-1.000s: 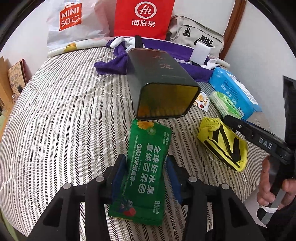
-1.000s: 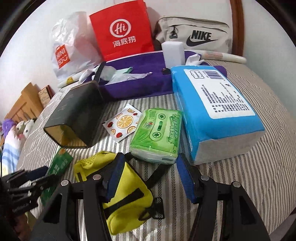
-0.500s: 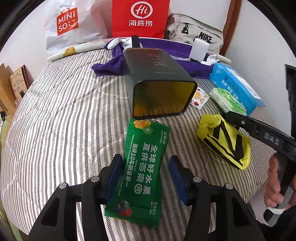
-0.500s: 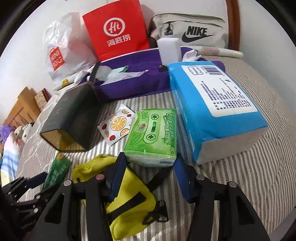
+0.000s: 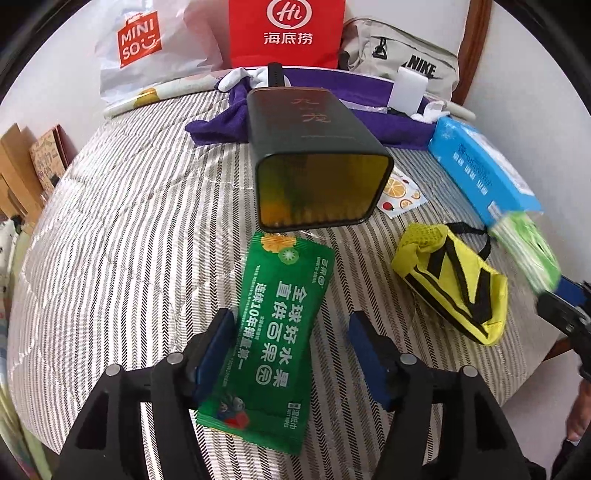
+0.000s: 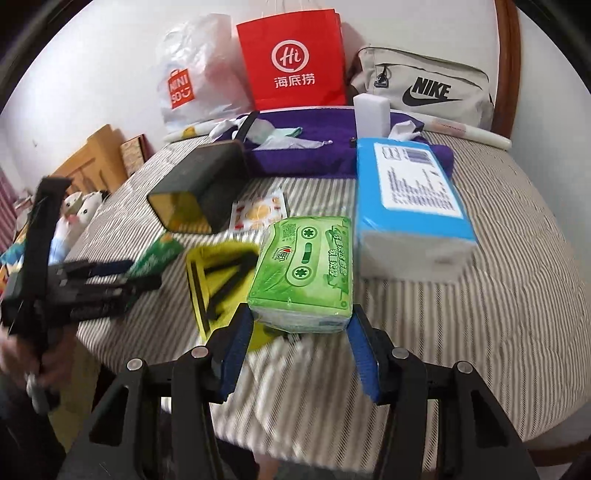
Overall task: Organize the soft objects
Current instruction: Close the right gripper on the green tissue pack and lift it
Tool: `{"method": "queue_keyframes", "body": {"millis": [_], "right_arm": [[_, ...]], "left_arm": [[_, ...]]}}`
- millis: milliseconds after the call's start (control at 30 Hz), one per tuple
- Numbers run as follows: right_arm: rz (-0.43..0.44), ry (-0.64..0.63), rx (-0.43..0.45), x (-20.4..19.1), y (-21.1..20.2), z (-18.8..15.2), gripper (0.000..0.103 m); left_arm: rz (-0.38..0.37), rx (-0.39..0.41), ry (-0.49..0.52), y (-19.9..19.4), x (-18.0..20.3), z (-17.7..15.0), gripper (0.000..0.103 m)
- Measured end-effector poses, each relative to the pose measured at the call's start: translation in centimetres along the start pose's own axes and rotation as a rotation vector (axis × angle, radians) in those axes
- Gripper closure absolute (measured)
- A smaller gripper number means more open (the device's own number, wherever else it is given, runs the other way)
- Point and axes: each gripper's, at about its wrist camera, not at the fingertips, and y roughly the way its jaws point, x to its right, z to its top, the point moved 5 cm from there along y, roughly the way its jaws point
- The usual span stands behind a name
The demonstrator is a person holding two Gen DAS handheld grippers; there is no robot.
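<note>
Left gripper [image 5: 291, 347] jaws opening astride the green wet-wipe packet [image 5: 273, 332], lying mid-bed before the dark tin [image 5: 317, 162]. Right gripper [image 6: 299, 343] holds the green tissue pack [image 6: 306, 269]; carry it level toward the tin's mouth.

Both cameras ride close above the striped bed [image 5: 122, 236], tilted steeply down and facing the red bag [image 5: 286, 33] at the wall. The left wrist view sits squarely before the red bag; the right wrist view [image 6: 291, 62] looks from farther right. Both share the dark box [image 5: 314, 155] [image 6: 201, 184] lying before that bag.
</note>
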Motion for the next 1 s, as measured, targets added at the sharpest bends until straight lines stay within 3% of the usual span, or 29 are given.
{"method": "queue_keyframes", "body": {"millis": [100, 400, 533, 700, 767, 867, 1000], "right_arm": [[-0.004, 0.007, 0.0, 1.2, -0.9, -1.2, 0.051], [-0.058, 0.02, -0.018, 4.4, -1.0, -3.7, 0.051], [-0.072, 0.046, -0.039, 6.0, -0.3, -4.3, 0.051], [-0.052, 0.071, -0.046, 7.0, 0.5, -4.2, 0.047], [-0.047, 0.071, -0.031, 7.1, 0.7, -4.0, 0.044], [-0.053, 0.07, -0.024, 7.1, 1.1, -3.6, 0.035], [-0.066, 0.094, -0.008, 7.4, 1.8, -2.7, 0.033]], "left_arm": [[0.04, 0.009, 0.023, 0.1, 0.5, -0.1, 0.039], [0.044, 0.008, 0.008, 0.0, 0.4, -0.1, 0.039], [0.044, -0.004, 0.008, -0.2, 0.8, -0.3, 0.05], [0.016, -0.004, 0.032, -0.5, 0.9, -0.7, 0.051], [-0.007, -0.003, 0.044, -0.6, 0.7, -0.8, 0.051], [-0.028, -0.002, 0.056, -0.5, 0.8, -0.7, 0.041], [0.01, 0.015, 0.083, 0.0, 1.2, -0.3, 0.036]]}}
